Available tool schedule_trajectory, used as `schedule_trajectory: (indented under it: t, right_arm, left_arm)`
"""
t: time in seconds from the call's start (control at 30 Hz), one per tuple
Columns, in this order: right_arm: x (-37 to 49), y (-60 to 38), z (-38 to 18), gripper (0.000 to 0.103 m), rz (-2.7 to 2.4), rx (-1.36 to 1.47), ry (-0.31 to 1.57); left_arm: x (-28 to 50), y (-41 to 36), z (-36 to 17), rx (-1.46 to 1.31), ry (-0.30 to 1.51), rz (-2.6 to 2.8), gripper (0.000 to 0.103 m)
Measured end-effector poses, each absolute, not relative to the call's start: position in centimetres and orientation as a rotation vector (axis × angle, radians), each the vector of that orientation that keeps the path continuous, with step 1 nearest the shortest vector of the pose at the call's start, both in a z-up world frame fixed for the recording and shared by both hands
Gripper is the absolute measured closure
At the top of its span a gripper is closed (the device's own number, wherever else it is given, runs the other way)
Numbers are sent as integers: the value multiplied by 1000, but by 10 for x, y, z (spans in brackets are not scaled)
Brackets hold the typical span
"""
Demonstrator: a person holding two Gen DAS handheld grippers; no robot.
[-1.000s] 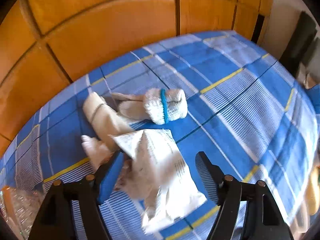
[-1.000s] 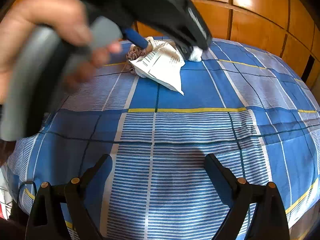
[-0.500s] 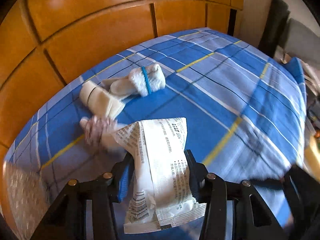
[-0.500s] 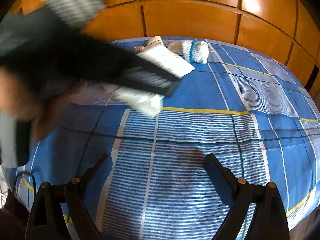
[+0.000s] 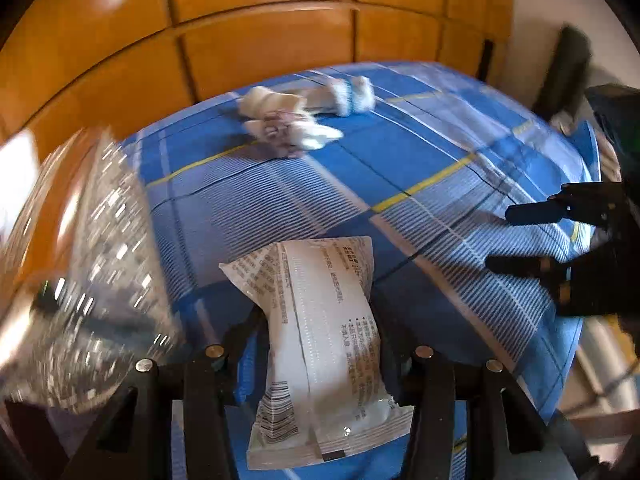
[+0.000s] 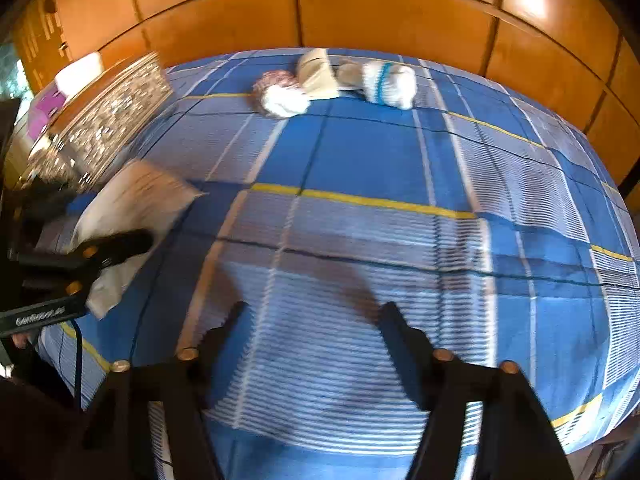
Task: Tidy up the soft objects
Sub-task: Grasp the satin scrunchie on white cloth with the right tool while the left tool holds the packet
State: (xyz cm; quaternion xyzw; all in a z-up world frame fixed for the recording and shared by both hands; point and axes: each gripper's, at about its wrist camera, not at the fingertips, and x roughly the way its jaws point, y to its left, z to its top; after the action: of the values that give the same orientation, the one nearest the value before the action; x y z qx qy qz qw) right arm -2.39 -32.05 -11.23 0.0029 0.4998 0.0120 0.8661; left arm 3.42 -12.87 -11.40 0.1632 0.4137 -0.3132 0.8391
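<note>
My left gripper (image 5: 316,344) is shut on a white printed soft packet (image 5: 320,336) and holds it above the blue plaid bed (image 5: 400,160). The packet also shows in the right wrist view (image 6: 132,208), at the left next to the left gripper. At the far side of the bed lie a white sock bundle with a blue band (image 6: 386,82), a beige rolled sock (image 6: 318,74) and a small white and pink bundle (image 6: 280,96). My right gripper (image 6: 312,320) is open and empty over the bed's near part; it shows in the left wrist view (image 5: 520,236) at the right.
A shiny woven basket (image 5: 80,280) stands at the bed's left side, close to the held packet; it also shows in the right wrist view (image 6: 108,116). A wooden panelled wall (image 6: 360,12) runs behind the bed.
My left gripper closed on the packet, lifted it off the sock pile and carried it back and left toward the basket. The right gripper stayed open and shifted slightly.
</note>
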Motion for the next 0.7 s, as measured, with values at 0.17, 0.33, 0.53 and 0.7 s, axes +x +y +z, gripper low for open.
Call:
schedule_trajectory:
  t: [0.17,0.33,0.53,0.7]
  right_arm:
    - [6,-327,-90,52,35,23,1003]
    - [67,-323,-76,52,72,87,988]
    - [134,-304,-79,50,97,84,1042]
    - [181,-291,-98,50,90,46,1098]
  left_arm:
    - [46,-108,-119,221,895,-639,52]
    - [40,-107,-121,227,866,-632,52]
    - [39,-102,-121,212,858,-635,52]
    - [40,-99,-122,196,858,-641,51]
